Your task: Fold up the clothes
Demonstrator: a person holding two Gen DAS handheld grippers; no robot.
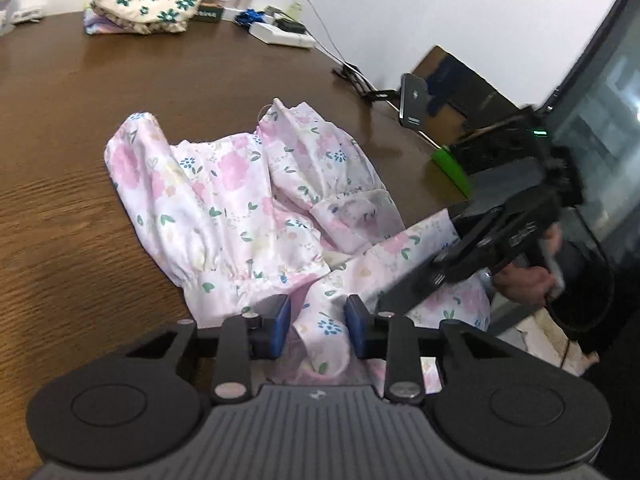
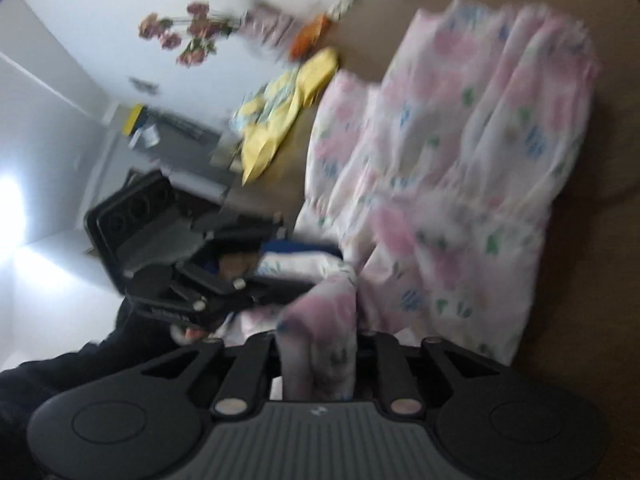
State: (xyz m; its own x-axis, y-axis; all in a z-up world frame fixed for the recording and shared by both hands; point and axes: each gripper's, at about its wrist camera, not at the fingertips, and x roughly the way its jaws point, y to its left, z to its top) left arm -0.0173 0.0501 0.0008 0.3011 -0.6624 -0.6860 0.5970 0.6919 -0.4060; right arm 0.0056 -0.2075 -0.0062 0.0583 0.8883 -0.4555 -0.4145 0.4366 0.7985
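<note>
Brown wooden table point(image 1: 80, 152) filling most of the left wrist view, grain running across, wall behind its far edge. Dark window or screen frame point(image 1: 592, 92) at the far right, off the table.

Pink floral garment point(image 1: 224, 200) crumpled at the middle of the table, white ground with pink blooms and small green and blue sprigs, gathered seams showing; near end trailing off the near table edge toward both grippers. Same garment point(image 2: 460, 152) in the right wrist view, blurred, spread over the table to the right and far side.

Left gripper point(image 1: 318, 326) at the near edge, blue pads point(image 1: 282, 320) standing apart with a twisted fold of the garment running up between them; right pad touching the cloth, left pad with a dark gap beside it, so not pinched. Right gripper point(image 2: 318, 354) with a bunched fold of the garment packed between its fingers and filling the gap, clamped on the cloth. Right gripper also seen from the left wrist camera point(image 1: 500, 236), at the right, over a corner of the garment, a hand point(image 1: 524, 280) wrapped round its grip.

Folded clothes point(image 1: 144, 4) stacked at the far left of the table, cream top with teal flowers. Yellow garment point(image 2: 280, 116) lying far beyond the pink one. White power strip point(image 1: 280, 34) with cables at the far edge. Phone on a stand point(image 1: 414, 100) near the right edge.
</note>
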